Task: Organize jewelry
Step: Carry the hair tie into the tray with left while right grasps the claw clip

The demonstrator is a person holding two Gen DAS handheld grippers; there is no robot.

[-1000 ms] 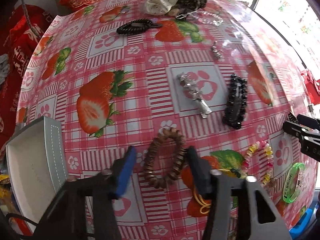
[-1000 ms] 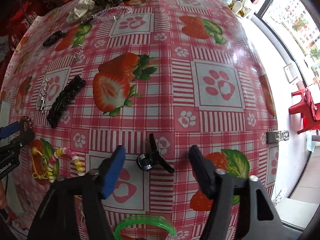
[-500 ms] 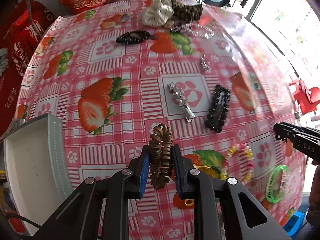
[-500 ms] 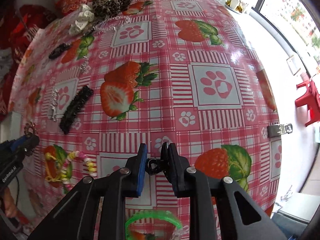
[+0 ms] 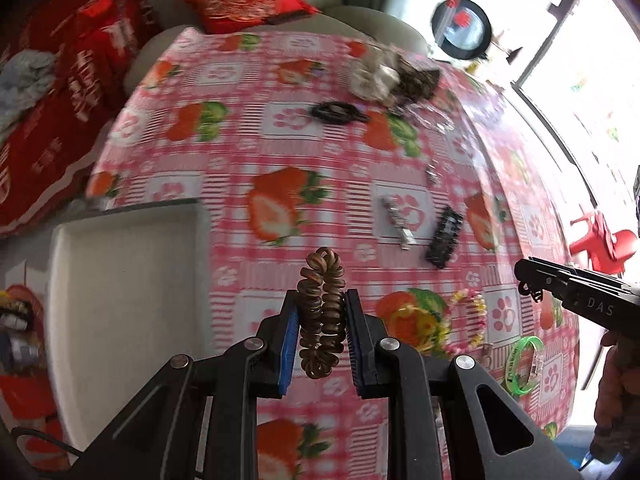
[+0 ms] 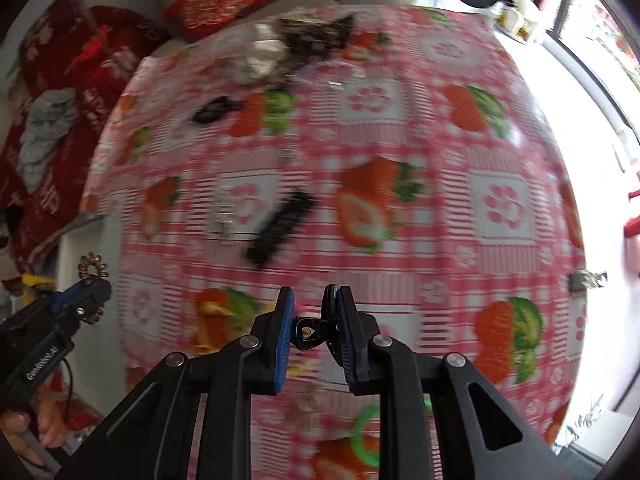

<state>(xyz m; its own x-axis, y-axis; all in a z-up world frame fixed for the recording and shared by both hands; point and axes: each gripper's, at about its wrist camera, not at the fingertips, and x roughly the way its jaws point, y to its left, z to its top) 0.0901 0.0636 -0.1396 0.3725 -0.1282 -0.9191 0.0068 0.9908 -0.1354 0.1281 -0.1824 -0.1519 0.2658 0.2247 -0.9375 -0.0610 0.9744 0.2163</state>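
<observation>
Left wrist view: left tool [image 5: 322, 320] was clamped on a brown spiral hair tie [image 5: 321, 312], squeezed flat between the blue pads [image 5: 289, 344], loop standing upright and poking above the fingertips, lifted clear of the table [image 5: 240, 148]. White tray [image 5: 124, 292] sat at the table's left edge, just left of the tool. On the strawberry-print cloth beyond: silver clip [image 5: 397, 220] with a black beaded barrette [image 5: 445, 236] just beside it on the right, a black hair clip [image 5: 336, 113] further back, and a white scrunchie [image 5: 372, 76] touching a leopard-print scrunchie [image 5: 416, 78] at the far edge. Colourful bead bracelet [image 5: 468, 324] and green bangle [image 5: 522, 366] lay near right, close to each other but apart. Right tool entered from the right edge, tip dark, small black item at its end.

Right wrist view: right tool [image 6: 314, 330] was closed on a small black claw clip [image 6: 310, 330], held between the pads above the table, clip's prongs against the right pad. Frame blurred. Black beaded barrette [image 6: 280, 226] and silver clip [image 6: 226, 210] visible mid-table, side by side. Left tool [image 6: 86, 292] was at far left with the brown spiral hair tie [image 6: 93, 268] sticking up out of it, over the white tray's edge. Green bangle [image 6: 366, 436] was partly hidden under the right tool's frame.
</observation>
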